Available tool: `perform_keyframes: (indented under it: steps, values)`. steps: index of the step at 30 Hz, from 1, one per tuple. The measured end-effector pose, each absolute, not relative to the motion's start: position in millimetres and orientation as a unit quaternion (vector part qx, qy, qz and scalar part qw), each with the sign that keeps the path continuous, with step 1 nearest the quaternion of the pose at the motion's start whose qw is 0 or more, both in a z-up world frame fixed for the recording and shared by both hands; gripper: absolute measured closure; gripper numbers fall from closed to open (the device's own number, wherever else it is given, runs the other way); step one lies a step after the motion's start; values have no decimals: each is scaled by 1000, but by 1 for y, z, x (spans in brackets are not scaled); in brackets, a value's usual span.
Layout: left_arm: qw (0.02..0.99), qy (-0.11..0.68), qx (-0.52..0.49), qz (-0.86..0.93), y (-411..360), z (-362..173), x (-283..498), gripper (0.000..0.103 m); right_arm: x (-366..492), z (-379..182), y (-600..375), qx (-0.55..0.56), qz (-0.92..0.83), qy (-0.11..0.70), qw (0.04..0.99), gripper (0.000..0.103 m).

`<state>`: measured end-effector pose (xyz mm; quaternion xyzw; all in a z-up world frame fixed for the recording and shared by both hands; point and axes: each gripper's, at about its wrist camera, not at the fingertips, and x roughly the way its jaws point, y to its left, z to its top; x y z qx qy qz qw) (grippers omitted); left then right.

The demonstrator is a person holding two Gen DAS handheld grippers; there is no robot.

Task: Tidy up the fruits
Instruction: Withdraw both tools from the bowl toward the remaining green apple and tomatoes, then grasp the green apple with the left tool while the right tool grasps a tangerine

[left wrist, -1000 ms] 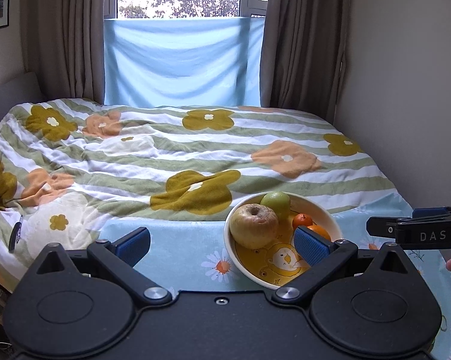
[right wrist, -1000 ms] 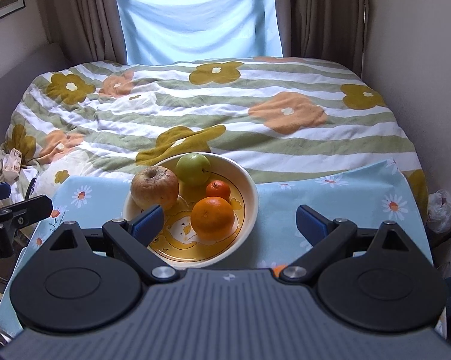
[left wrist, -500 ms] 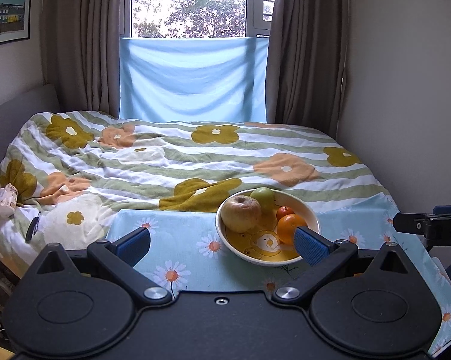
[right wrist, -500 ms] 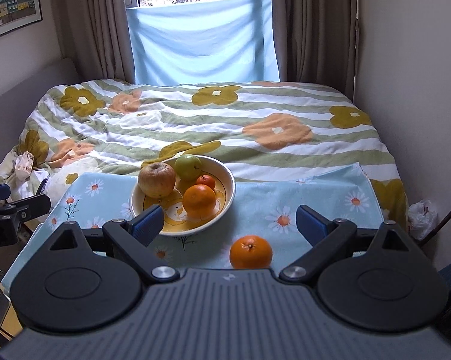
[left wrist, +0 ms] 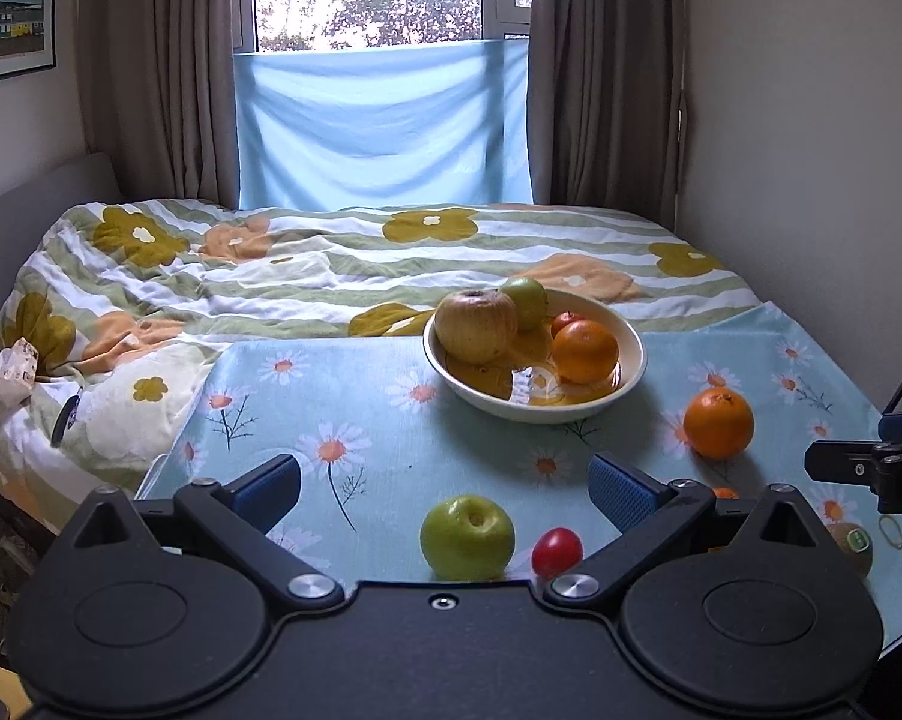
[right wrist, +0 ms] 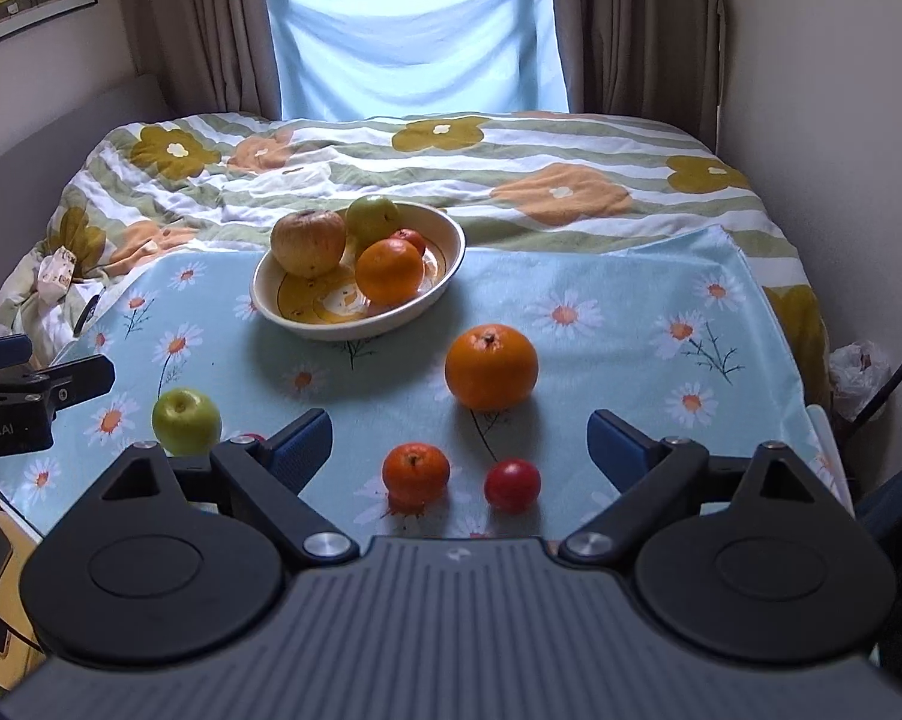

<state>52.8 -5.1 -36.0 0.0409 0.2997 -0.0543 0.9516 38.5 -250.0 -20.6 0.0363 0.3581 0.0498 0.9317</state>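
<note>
Fruit, partly gathered, on a daisy-print cloth (right wrist: 601, 312) laid over the foot of a bed. Bowl (right wrist: 438, 291), cream with yellow inside, stood at the far side of the cloth and held a large russet apple (right wrist: 308, 240), a green apple (right wrist: 371, 217), an orange (right wrist: 389, 270) and a small red fruit (right wrist: 410, 235) behind it. Loose on the cloth: large orange (right wrist: 491, 366), near the bowl; small orange (right wrist: 416, 470) and red tomato (right wrist: 512, 485), just beside each other; green apple, loose (left wrist: 467, 536), with a second red tomato (left wrist: 557, 551) just beside it. Left gripper (left wrist: 444, 483): jaws spread wide, nothing held, hanging above the loose green apple. Right gripper (right wrist: 460, 438): jaws likewise spread and empty, above the small orange and tomato. Risks, by my reckoning: every loose piece was round and sat on soft bedding, so a nudge from one pad could send it rolling off the cloth's edge; neighbouring pairs invited catching two at once; a hard squeeze might burst a tomato; the bowl was filling, and a dropped orange could knock fruit out.
</note>
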Motion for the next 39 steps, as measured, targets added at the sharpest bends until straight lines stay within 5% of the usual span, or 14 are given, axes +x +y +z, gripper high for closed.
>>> perform_keyframes:
  steps: [16,25,27,39]
  values:
    - [935,339,80,-69,-14,-99,77,11,52,-84,-207,6,60,386,921,10]
    - [926,361,83,-76,-19,-111,95,30,63,-96,-206,17,49,395,917,20]
    - [924,364,81,-84,-18,-112,96,44,65,-98,-206,19,45,395,917,21]
    - [924,365,84,-82,-19,-112,91,45,76,-102,-206,20,29,396,917,35]
